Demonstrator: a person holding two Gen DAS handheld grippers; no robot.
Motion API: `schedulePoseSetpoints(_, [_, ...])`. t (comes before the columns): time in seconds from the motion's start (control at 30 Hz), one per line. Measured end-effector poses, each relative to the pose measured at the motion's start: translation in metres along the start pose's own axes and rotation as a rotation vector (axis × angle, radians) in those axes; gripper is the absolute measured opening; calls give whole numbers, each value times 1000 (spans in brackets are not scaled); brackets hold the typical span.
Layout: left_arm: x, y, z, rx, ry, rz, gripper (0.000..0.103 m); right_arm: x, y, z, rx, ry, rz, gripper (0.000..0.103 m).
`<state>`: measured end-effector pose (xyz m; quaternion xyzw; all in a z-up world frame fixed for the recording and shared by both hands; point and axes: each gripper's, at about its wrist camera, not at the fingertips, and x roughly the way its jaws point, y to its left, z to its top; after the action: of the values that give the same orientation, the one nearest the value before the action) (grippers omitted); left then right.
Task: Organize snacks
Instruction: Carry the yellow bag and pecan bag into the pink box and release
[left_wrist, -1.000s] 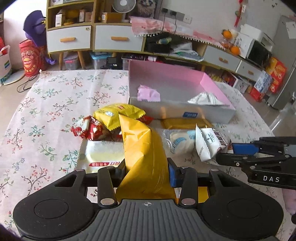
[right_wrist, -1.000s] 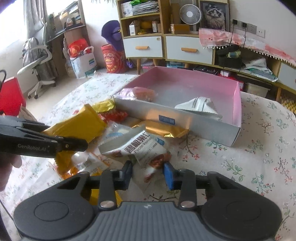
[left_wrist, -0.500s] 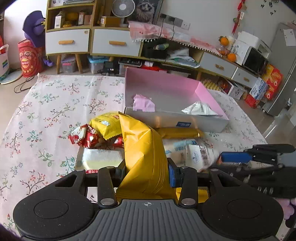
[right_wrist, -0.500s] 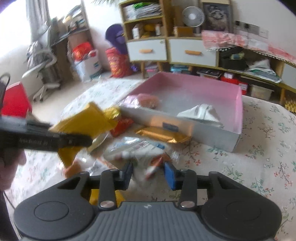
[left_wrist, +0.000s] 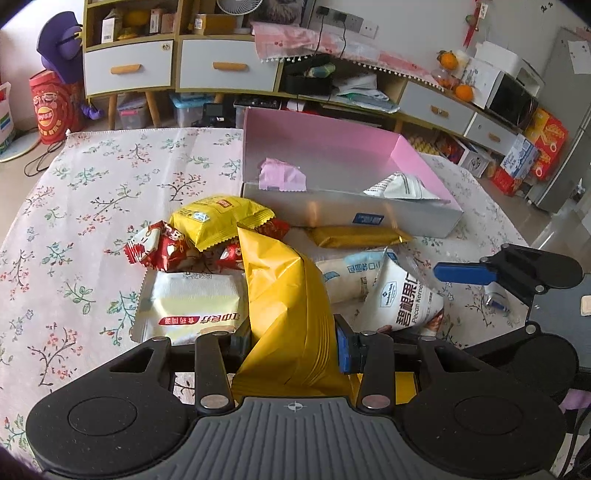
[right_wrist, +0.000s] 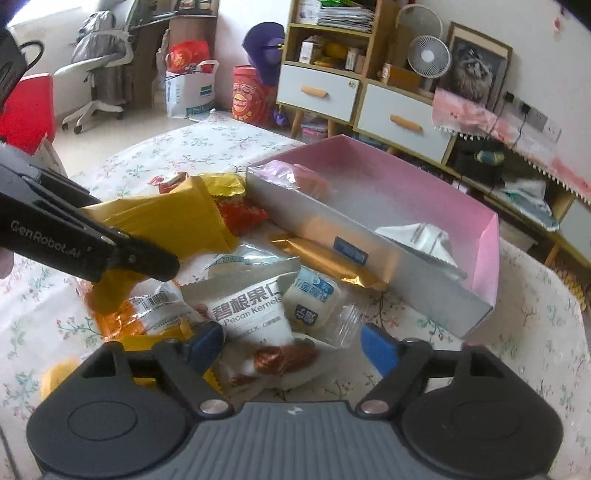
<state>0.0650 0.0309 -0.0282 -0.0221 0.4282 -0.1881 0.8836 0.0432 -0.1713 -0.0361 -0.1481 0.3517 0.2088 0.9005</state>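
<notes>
My left gripper (left_wrist: 291, 343) is shut on a large yellow snack bag (left_wrist: 284, 295) and holds it upright above the snack pile. In the right wrist view that bag (right_wrist: 166, 221) sticks out past the left gripper (right_wrist: 147, 258). My right gripper (right_wrist: 291, 345) hangs low over the table with its jaws opening. A white pecan kernel packet (right_wrist: 255, 314) lies between them, and the pads stand clear of it. One blue pad (left_wrist: 461, 274) of the right gripper shows in the left wrist view beside that packet (left_wrist: 406, 299). The pink box (left_wrist: 424, 158) stands behind the pile.
The box holds a pink wrapper (left_wrist: 282, 177) and a white packet (left_wrist: 402, 188). On the floral cloth lie a white cake packet (left_wrist: 192, 306), red packets (left_wrist: 159, 247), a yellow packet (left_wrist: 218, 218), a gold bar (left_wrist: 354, 236) and a bun packet (left_wrist: 351, 277). Cabinets stand behind.
The right gripper's jaws have spread off the pecan packet, which now rests on the table, and that gripper has rolled. The left gripper keeps the yellow bag still.
</notes>
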Motion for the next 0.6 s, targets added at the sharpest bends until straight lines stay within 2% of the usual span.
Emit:
schedulePoseSetpoints(0.1, [0, -1, 0, 1, -2, 0, 39, -4, 5, -1, -25, -7, 8, 32])
schedulePoseSetpoints(0.13, [0, 0, 0, 0, -2, -1, 39, -5, 6, 0, -32, -11, 8, 30])
schedulePoseSetpoints(0.27, [-3, 1, 1, -6, -10, -2, 39, -11, 8, 1, -53, -14, 2, 25])
schedulePoseSetpoints(0.6, [-15, 0, 14, -16, -56, -26, 39, -25, -14, 15, 64, -60, 17, 22])
